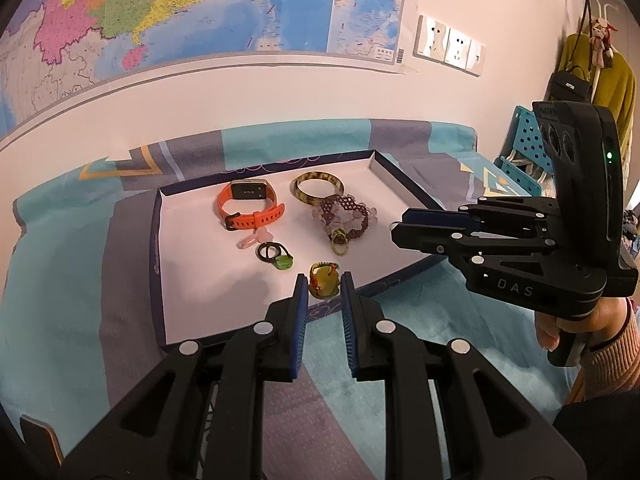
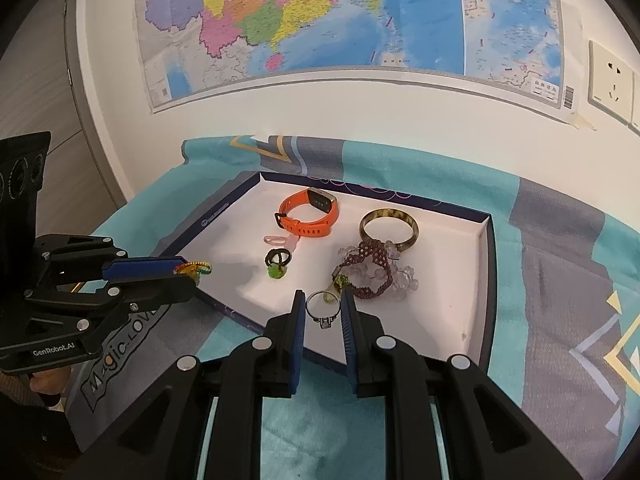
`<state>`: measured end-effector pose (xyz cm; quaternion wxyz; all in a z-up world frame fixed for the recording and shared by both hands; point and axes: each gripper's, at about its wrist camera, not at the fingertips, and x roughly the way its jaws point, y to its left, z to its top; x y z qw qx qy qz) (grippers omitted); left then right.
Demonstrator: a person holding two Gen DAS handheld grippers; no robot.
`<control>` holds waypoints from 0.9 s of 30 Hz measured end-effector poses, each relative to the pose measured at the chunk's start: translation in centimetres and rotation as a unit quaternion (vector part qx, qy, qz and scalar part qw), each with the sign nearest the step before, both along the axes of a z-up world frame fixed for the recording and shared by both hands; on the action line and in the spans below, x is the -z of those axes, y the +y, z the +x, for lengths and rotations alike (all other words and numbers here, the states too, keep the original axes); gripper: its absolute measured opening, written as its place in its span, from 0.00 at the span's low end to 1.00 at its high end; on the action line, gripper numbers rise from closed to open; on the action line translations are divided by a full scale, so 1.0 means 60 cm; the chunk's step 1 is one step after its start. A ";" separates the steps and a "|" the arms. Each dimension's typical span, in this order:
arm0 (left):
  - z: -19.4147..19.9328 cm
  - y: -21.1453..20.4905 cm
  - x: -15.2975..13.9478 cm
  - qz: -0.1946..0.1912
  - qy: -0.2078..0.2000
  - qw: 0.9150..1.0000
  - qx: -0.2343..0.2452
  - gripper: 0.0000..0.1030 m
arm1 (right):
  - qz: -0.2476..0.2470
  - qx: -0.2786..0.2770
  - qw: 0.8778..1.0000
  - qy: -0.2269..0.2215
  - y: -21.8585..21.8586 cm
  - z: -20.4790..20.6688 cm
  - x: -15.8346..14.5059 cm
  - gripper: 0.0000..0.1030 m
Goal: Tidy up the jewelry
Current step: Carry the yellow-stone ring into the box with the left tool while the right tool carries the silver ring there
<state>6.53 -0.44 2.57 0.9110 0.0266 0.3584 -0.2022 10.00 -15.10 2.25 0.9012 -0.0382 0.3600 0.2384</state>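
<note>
Two claws over white tray (image 1: 168, 280): left claw (image 1: 324, 286) grips yellow-green charm (image 1: 325, 280), right claw (image 2: 323, 314) grips silver ring (image 2: 323, 312). Tray holds one orange watch (image 1: 248, 210), one bangle (image 1: 318, 186), one beaded bracelet (image 1: 344, 216). Ring clear only in right view.

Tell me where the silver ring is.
In the right wrist view, the silver ring is pinched between the right gripper's pads, over the tray's near edge.
</note>
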 end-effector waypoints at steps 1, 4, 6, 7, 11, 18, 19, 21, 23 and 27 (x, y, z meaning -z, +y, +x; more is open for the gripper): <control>0.003 0.000 0.000 0.000 0.001 1.000 -0.001 0.16 | -0.001 0.000 1.000 0.000 0.001 0.003 0.000 0.15; 0.008 0.000 0.001 0.001 0.002 1.000 -0.003 0.16 | 0.001 -0.001 1.000 0.002 0.002 0.008 0.001 0.15; 0.010 0.001 0.000 0.001 0.001 1.000 -0.004 0.16 | 0.001 -0.002 1.000 0.002 0.002 0.011 0.001 0.16; 0.012 0.001 0.000 0.000 0.001 1.000 -0.004 0.16 | 0.001 -0.001 1.000 0.002 0.003 0.013 0.001 0.15; 0.017 0.000 0.001 0.001 0.002 1.000 -0.005 0.16 | 0.001 -0.002 1.000 0.001 0.005 0.019 0.001 0.15; 0.028 -0.001 0.003 0.001 0.004 1.000 -0.007 0.16 | 0.000 -0.004 1.000 0.000 0.011 0.032 0.000 0.16; 0.030 -0.002 0.003 0.001 0.004 1.000 -0.008 0.16 | 0.000 -0.005 1.000 0.000 0.013 0.034 0.000 0.16; 0.031 -0.002 0.004 0.002 0.004 1.000 -0.008 0.16 | -0.001 -0.006 1.000 0.000 0.016 0.038 -0.001 0.15; 0.035 -0.002 0.005 0.002 0.004 1.000 -0.009 0.16 | -0.002 -0.007 1.000 0.000 0.018 0.043 0.000 0.15; 0.042 -0.003 0.006 0.001 0.007 1.000 -0.010 0.16 | -0.002 -0.008 1.000 0.002 0.022 0.050 0.003 0.15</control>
